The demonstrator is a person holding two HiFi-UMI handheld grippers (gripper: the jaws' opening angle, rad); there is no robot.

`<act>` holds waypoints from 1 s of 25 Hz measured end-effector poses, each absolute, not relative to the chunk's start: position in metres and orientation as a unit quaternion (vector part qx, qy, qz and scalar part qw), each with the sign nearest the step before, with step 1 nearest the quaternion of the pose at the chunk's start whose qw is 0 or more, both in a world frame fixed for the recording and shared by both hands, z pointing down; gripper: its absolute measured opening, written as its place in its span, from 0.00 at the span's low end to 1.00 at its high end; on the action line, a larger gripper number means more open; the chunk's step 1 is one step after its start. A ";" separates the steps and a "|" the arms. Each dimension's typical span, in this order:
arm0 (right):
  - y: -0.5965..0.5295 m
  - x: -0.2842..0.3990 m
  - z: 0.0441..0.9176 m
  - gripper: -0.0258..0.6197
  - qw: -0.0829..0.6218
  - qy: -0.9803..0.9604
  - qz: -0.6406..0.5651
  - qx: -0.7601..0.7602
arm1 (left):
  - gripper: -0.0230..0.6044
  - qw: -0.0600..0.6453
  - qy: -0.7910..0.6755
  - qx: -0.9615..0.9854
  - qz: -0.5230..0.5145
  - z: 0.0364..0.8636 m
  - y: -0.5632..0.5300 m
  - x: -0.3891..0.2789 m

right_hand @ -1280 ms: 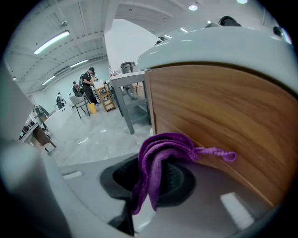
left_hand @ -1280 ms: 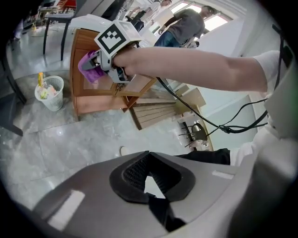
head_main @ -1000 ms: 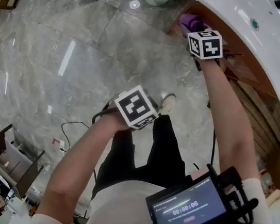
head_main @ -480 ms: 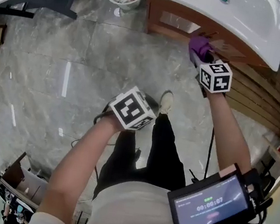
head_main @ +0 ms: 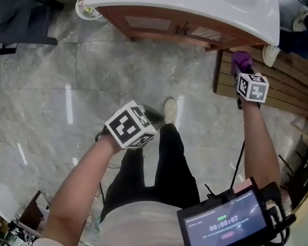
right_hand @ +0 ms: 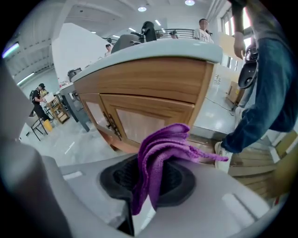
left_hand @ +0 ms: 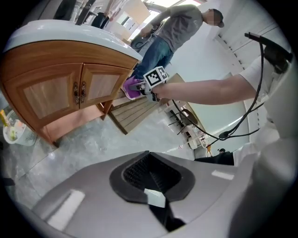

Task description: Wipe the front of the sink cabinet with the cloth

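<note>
The sink cabinet (head_main: 174, 28) has a wooden two-door front under a white basin (head_main: 183, 1). My right gripper (head_main: 244, 70) is shut on a folded purple cloth (head_main: 241, 62), held just past the cabinet's right corner and apart from the wood. In the right gripper view the cloth (right_hand: 160, 153) sticks up from the jaws, with the cabinet doors (right_hand: 139, 118) behind it. My left gripper (head_main: 143, 115) hangs mid-floor, well back from the cabinet, its jaws hidden under the marker cube. The left gripper view shows that gripper (left_hand: 151, 179) shut on nothing, facing the cabinet (left_hand: 60, 93).
A wooden slatted platform (head_main: 286, 82) lies right of the cabinet, where another person in jeans (right_hand: 265, 93) stands with a white shoe (head_main: 270, 54). A white basket (head_main: 89, 9) of items sits at the cabinet's left corner. My own foot (head_main: 170, 110) points at the cabinet. Grey marble floor (head_main: 61, 94) spreads to the left.
The right gripper has carried the cloth rightward along the cabinet front and off past its right corner. The left gripper has stayed about where it was.
</note>
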State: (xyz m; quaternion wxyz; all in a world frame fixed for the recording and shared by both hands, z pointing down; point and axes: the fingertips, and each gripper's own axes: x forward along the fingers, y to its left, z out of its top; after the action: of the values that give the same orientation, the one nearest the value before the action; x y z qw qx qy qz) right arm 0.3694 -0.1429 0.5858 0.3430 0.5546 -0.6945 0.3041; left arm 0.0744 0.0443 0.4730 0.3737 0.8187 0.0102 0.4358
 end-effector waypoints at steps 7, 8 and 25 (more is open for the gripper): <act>-0.177 0.416 0.611 0.18 0.367 -0.680 0.303 0.558 | 0.05 0.374 0.006 0.822 0.429 0.483 0.029 0.116; -0.182 0.414 0.614 0.18 0.371 -0.683 0.302 0.552 | 0.05 0.374 0.003 0.822 0.428 0.484 0.026 0.119; -0.224 0.287 0.623 0.18 0.372 -0.750 0.284 0.467 | 0.05 0.383 -0.021 0.824 0.417 0.492 0.017 0.110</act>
State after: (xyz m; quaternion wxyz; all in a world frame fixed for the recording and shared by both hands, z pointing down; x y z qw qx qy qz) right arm 0.2868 -0.2242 0.6226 0.3721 0.4672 -0.7501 0.2841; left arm 0.1105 0.0172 0.4918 0.3831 0.8239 -0.0208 0.4171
